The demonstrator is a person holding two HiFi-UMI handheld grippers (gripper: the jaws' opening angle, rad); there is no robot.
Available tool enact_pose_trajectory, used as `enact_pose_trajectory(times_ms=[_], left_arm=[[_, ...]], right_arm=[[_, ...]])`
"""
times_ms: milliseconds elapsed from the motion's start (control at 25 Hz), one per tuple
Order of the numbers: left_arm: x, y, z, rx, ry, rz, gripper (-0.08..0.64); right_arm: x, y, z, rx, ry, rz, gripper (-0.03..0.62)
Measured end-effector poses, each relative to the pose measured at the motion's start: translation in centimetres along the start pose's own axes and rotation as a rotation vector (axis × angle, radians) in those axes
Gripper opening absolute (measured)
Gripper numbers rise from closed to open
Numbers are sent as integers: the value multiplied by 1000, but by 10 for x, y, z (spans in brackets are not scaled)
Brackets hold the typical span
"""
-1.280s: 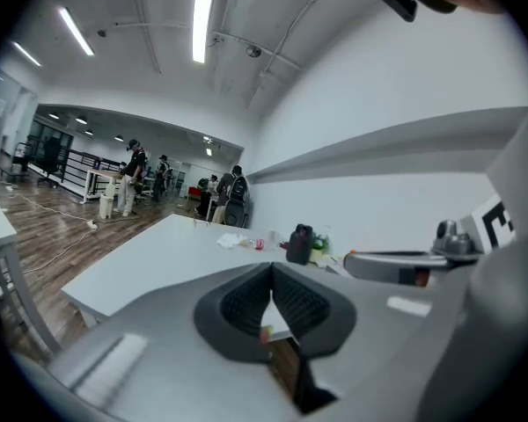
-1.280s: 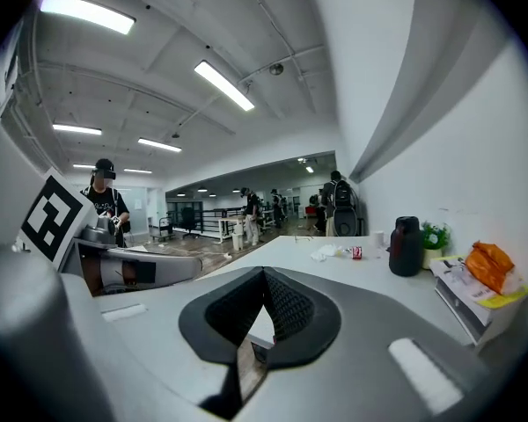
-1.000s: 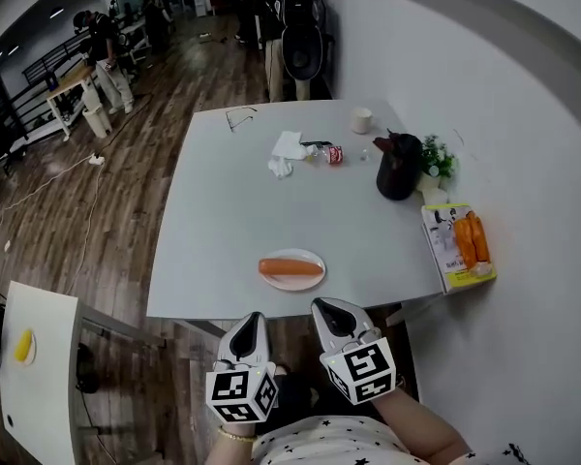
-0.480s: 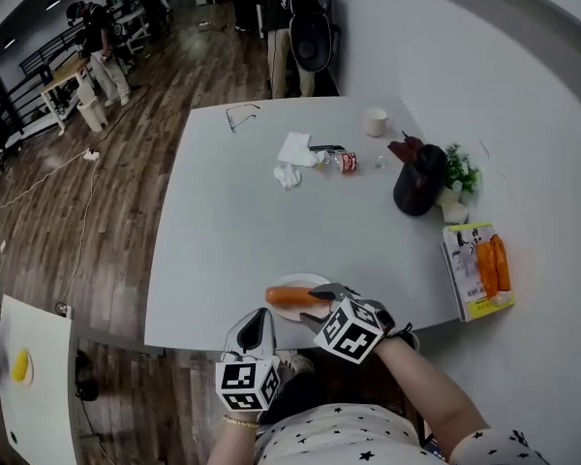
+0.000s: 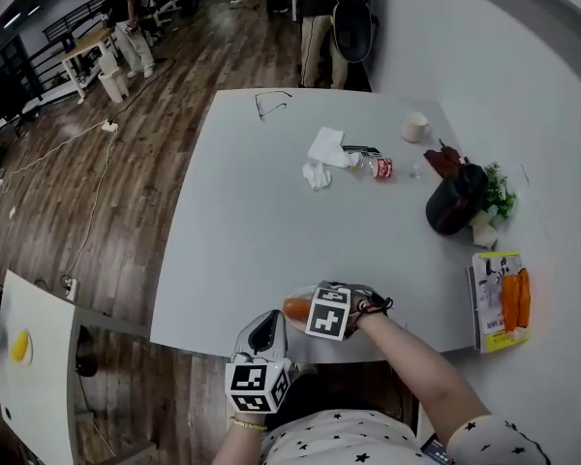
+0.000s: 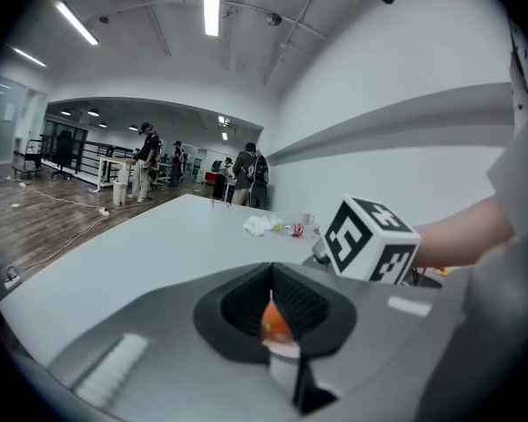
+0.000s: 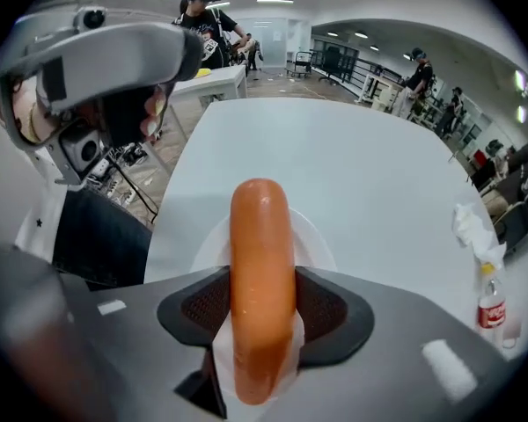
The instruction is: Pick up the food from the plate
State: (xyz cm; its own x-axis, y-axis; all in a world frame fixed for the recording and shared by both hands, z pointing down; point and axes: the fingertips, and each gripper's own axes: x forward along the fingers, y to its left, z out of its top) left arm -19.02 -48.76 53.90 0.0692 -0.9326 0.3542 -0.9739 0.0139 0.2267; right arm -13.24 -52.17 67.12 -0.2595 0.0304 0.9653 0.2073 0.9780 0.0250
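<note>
Orange sausage (image 7: 260, 262) lies on white plate (image 7: 315, 236) at bench (image 7: 352, 165) edge; right tool (image 7: 262, 310) straddles it, jaws just opened wide, no grip. Left tool (image 6: 273, 310) closed, empty.

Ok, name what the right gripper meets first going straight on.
Most likely the sausage on the white plate; it lies between the jaws of the right gripper, which have just been opening.
</note>
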Motion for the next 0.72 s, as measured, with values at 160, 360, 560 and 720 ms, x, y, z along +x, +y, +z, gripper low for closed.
enact_pose_trajectory(times_ms=[160,360,560,720], left_arm=[[1,5,-2,-12,13,20,8],[-1,1,0,-6,18,25,8],[-5,-9,10,5,0,8,8],[-12,-24,14,21,-21,-24,8]], right_arm=[[0,-2,1,48,-54,35,215],[-11,-4,-2,97,-140,-29,215],[-62,-1,5,269,-402,-160,215],[-123,10,20,475,-706,-234,215]])
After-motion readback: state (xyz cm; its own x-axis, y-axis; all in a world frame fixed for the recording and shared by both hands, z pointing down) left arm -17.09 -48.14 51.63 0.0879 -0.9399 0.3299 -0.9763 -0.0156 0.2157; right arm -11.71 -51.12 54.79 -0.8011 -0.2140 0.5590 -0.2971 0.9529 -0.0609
